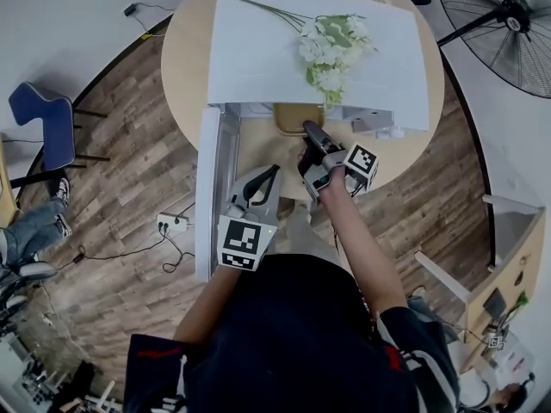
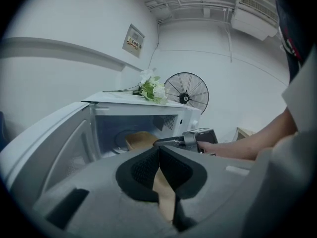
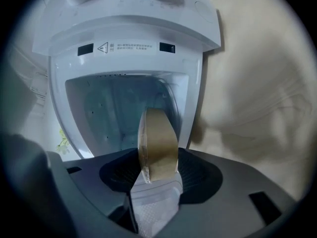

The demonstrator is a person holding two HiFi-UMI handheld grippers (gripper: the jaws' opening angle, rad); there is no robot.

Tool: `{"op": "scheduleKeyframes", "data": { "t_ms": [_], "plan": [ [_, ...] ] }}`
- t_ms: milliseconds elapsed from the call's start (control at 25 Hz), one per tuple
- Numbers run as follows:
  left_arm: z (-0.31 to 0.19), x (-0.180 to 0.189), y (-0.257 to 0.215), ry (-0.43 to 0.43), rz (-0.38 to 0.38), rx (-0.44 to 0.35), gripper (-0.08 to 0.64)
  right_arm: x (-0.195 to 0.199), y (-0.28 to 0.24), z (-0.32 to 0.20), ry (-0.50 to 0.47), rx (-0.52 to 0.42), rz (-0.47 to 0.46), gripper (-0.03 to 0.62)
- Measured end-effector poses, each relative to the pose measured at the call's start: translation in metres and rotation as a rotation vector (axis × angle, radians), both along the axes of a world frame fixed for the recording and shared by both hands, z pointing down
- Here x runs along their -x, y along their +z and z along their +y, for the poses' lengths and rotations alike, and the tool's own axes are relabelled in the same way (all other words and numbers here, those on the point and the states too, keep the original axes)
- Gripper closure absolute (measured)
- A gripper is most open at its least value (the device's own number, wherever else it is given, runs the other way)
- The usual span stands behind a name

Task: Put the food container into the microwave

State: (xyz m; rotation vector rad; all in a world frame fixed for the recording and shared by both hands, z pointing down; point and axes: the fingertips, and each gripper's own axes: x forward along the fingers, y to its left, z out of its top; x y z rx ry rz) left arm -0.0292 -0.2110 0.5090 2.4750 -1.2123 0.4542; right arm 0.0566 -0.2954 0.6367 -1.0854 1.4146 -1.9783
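Observation:
A brown food container [image 1: 294, 116] sits in the mouth of the white microwave [image 1: 258, 50], whose door [image 1: 209, 188] stands swung open to the left. My right gripper [image 1: 308, 129] is shut on the container's near edge. In the right gripper view the container [image 3: 157, 148] stands edge-on between the jaws, in front of the lit cavity [image 3: 114, 108]. My left gripper [image 1: 275, 170] hangs back beside the door, shut with nothing in it. The left gripper view shows the container [image 2: 140, 140] inside the cavity with the right gripper [image 2: 168, 142] on it.
The microwave stands on a round wooden table [image 1: 185, 50], with a bunch of white flowers [image 1: 331, 46] lying on top of it. A standing fan [image 1: 508, 15] is at the back right, a blue chair [image 1: 47, 123] at the left, and a power strip [image 1: 172, 224] on the floor.

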Motion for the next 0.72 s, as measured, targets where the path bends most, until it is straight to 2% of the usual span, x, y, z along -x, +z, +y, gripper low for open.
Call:
{"op": "scheduleKeyframes", "data": {
  "t_ms": [280, 720],
  "plan": [
    [-0.004, 0.0, 0.006, 0.027, 0.007, 0.023, 0.543, 0.001, 0.007, -0.027, 0.057, -0.033, -0.009, 0.365],
    [-0.006, -0.006, 0.009, 0.042, 0.01, 0.044, 0.543, 0.002, 0.014, -0.036, 0.051, -0.026, 0.023, 0.377]
  ]
}}
